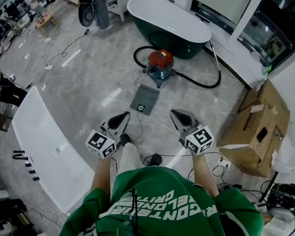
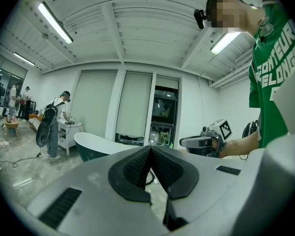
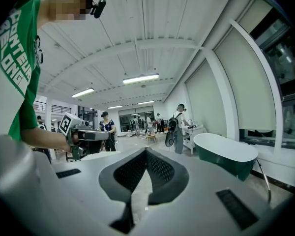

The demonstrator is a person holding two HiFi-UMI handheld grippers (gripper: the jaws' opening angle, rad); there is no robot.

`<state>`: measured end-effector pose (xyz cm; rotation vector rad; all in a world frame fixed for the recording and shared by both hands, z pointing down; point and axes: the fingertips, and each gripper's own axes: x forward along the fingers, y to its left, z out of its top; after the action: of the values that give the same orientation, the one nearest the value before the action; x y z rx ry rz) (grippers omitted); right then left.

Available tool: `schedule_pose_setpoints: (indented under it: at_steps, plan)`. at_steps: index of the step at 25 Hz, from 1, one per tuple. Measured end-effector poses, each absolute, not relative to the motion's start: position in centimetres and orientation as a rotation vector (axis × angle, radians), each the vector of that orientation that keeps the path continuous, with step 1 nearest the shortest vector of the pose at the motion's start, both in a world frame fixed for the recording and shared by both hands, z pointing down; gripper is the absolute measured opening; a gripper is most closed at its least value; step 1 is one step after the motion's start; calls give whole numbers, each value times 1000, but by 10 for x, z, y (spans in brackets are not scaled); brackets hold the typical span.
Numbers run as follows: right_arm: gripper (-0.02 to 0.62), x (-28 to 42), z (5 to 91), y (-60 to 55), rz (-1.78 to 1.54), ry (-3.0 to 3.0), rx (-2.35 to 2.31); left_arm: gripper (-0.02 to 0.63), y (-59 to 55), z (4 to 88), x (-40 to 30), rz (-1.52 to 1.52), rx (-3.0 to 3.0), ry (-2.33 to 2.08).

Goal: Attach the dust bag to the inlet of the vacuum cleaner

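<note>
Both jaws of the left gripper and of the right gripper were pressed together on nothing, held out level and well apart from the flat grey square dust bag with its round collar, which lay on the grey marbled floor near the red-lidded blue canister vacuum cleaner. By that, the task had not begun: the bag was yet to be lifted and fitted to the inlet, too small to make out. White print on the person's green shirt read only partly, "ONTEUR" over "ELONG"; no vacuum brand was legible.

Flat grey dust bag, unattached, just in front of red-topped blue vacuum cleaner
</note>
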<state>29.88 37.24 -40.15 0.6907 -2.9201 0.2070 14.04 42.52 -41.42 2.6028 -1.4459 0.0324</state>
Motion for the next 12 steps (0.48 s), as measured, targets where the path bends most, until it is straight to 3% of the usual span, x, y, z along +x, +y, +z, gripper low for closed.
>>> schedule_pose_setpoints:
  at_steps: [12]
  plan:
    - [9, 190, -370, 259, 229, -2850, 765, 3, 296, -374, 18, 12, 2605, -1380]
